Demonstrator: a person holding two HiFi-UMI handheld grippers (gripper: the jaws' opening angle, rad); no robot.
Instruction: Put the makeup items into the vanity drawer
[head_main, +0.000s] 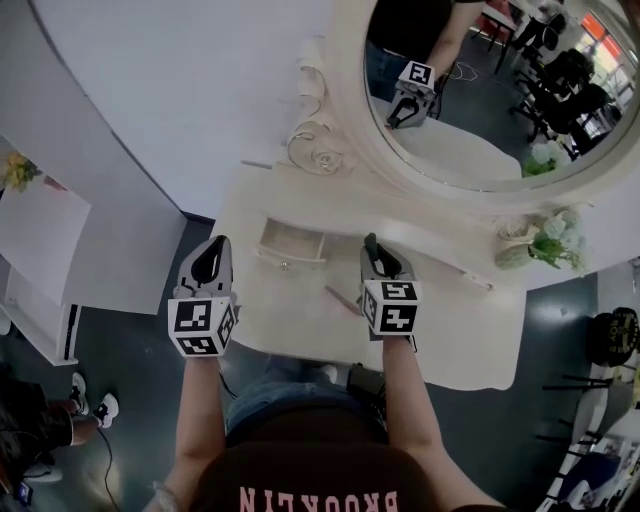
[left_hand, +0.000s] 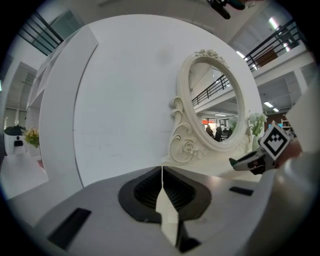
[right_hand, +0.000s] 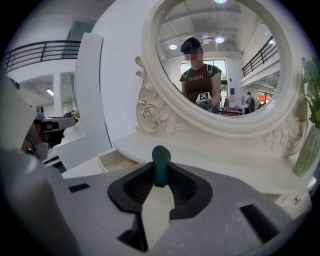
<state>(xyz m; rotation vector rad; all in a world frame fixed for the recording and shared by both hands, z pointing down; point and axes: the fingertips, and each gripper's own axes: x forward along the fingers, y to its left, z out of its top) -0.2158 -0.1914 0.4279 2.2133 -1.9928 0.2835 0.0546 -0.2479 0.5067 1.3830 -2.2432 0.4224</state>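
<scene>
A cream vanity table has a small drawer pulled open under the mirror; in the right gripper view the drawer shows low left. My right gripper hovers over the tabletop just right of the drawer, shut on a slim dark green makeup item that sticks out past its tips. My left gripper hangs left of the drawer, off the table's left edge, jaws shut with nothing between them. A thin pinkish stick lies on the table by the right gripper.
An oval mirror in a carved frame stands at the back of the vanity. A vase of white flowers sits at the right back corner. A white wall panel is to the left, with a white shelf unit beyond.
</scene>
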